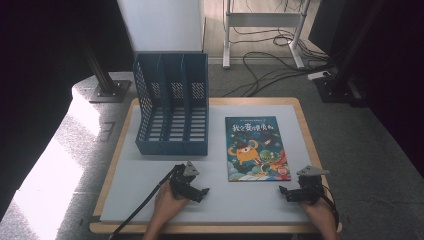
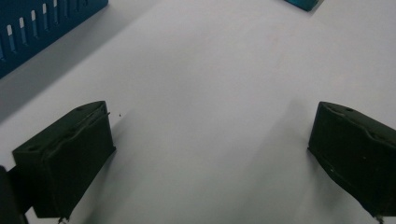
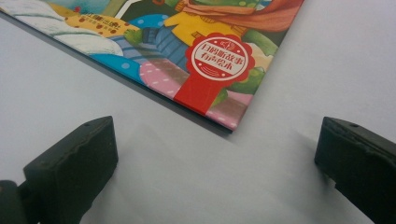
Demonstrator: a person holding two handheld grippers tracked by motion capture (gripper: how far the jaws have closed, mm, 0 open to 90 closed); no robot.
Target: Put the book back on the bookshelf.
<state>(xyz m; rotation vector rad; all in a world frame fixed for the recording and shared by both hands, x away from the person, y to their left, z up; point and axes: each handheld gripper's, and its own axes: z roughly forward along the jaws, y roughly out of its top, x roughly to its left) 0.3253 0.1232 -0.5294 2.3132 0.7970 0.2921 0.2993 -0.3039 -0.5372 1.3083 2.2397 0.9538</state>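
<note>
The desk [image 1: 120, 192] carries a pale grey mat inside a wooden rim and stands on grey carpet, with cables on the floor beyond its far edge. A blue file rack [image 1: 172, 102] sits at the far left; a picture book [image 1: 256, 148] lies flat right of centre. Both grippers rest near the front edge, jaws wide, holding nothing: left gripper [image 1: 194, 190] near the middle, right gripper [image 1: 290, 194] toward the front right corner. The right gripper view resolves the book's near corner and red seal [image 3: 219, 60]; the left gripper view shows bare mat and the rack's slotted wall [image 2: 37, 28].
</note>
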